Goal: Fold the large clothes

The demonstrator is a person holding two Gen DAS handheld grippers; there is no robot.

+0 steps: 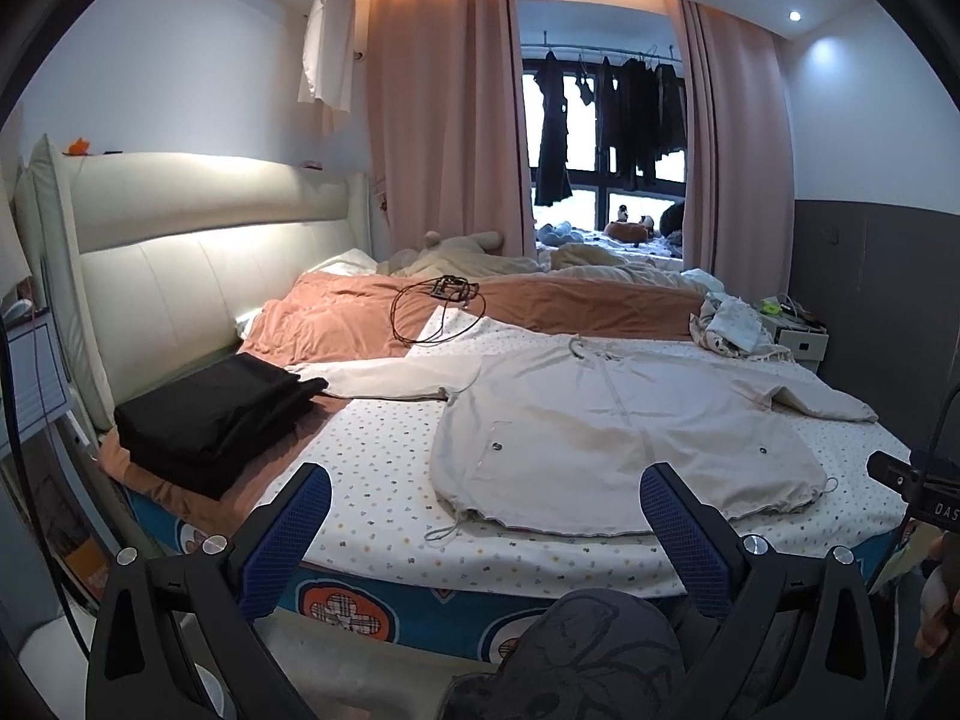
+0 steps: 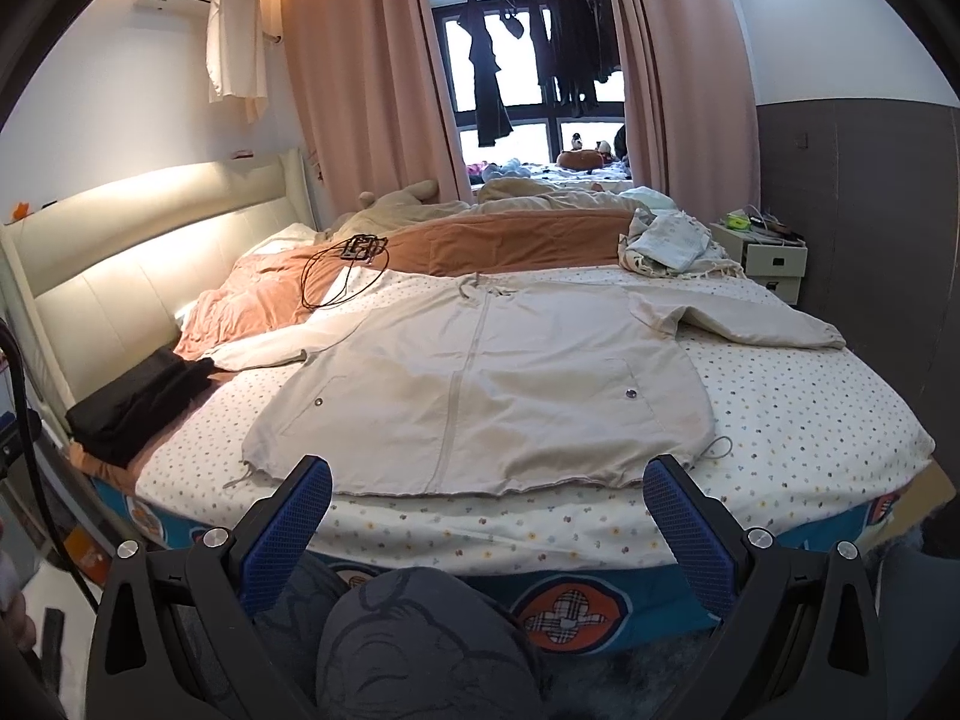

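Faintly, "DAS" on right hand-held gripper (image 1: pixel 936 501).

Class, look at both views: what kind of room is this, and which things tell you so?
A home bedroom: a bed with a padded headboard, a beige jacket spread flat on it, and a bedside cabinet.

"DAS" — on right gripper (image 1: pixel 927 495)
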